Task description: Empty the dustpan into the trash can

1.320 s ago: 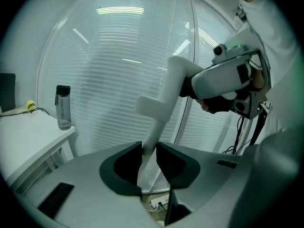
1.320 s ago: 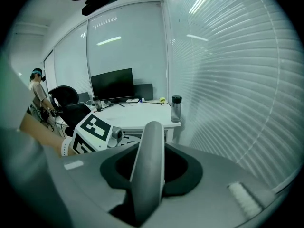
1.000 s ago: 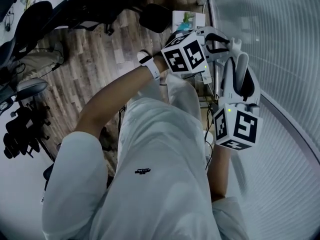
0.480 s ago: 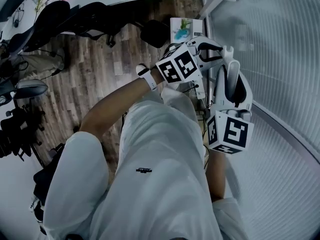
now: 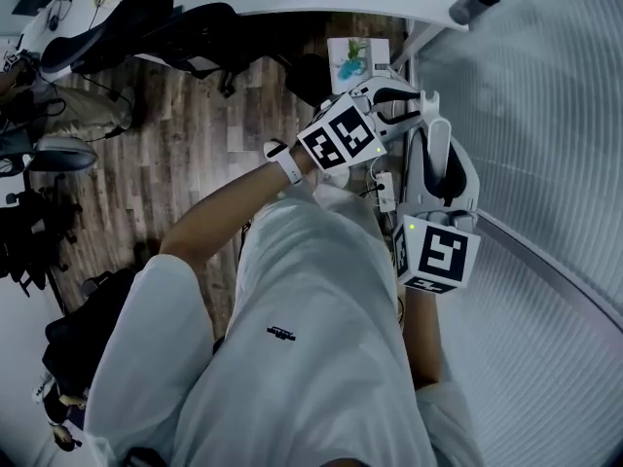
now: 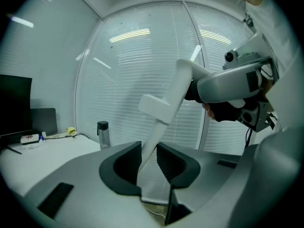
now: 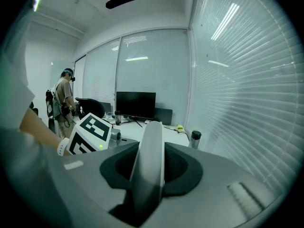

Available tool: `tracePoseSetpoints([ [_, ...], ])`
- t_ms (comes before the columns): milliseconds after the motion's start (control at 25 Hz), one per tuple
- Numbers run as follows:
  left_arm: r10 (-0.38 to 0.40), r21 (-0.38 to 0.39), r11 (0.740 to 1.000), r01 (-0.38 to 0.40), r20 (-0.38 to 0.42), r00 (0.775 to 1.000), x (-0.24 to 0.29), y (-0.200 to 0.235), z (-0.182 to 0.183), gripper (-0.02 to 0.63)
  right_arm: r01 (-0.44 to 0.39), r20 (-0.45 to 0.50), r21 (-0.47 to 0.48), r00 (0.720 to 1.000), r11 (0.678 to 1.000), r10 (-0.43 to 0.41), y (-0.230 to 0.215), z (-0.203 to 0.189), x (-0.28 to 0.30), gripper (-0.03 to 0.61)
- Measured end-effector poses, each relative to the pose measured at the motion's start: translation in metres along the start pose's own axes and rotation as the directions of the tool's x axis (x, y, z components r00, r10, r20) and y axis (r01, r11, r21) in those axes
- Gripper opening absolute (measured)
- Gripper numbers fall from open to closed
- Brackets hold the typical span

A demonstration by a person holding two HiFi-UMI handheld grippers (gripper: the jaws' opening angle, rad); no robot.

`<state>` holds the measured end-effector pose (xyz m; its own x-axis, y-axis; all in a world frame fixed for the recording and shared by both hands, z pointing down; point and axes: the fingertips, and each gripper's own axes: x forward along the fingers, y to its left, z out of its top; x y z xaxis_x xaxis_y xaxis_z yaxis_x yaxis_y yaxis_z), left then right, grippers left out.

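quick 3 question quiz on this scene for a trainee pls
1. True or false: the right gripper is shut on a white handle.
2. What stands on the desk in front of the blinds in the left gripper view? A) a bottle B) a kettle C) a plant
3. Whose marker cube shows in the right gripper view?
Key: 1 true; 2 A; 3 the left gripper.
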<state>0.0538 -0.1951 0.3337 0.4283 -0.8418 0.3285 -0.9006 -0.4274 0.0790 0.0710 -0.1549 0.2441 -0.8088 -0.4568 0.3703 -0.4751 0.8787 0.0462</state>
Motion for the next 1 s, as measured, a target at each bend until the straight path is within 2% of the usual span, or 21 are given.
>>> tracePoseSetpoints([
  [480,0.159,-0.079,0.985,-0.156,0.036,0.987,-0.047,0.029,-0.019,0.101,-0.155,0.024,-0.154,0.987,0.976,0.161,0.054,0.008,0.019,0.117],
  [1000,0.260,-0.133,0.958,-0.253,0.037,0.965,-0.082,0.052,-0.050,0.104,-0.294,-0.018,-0.301,0.953,0.907,0.303,0.100,-0.002,0.040,0.115],
])
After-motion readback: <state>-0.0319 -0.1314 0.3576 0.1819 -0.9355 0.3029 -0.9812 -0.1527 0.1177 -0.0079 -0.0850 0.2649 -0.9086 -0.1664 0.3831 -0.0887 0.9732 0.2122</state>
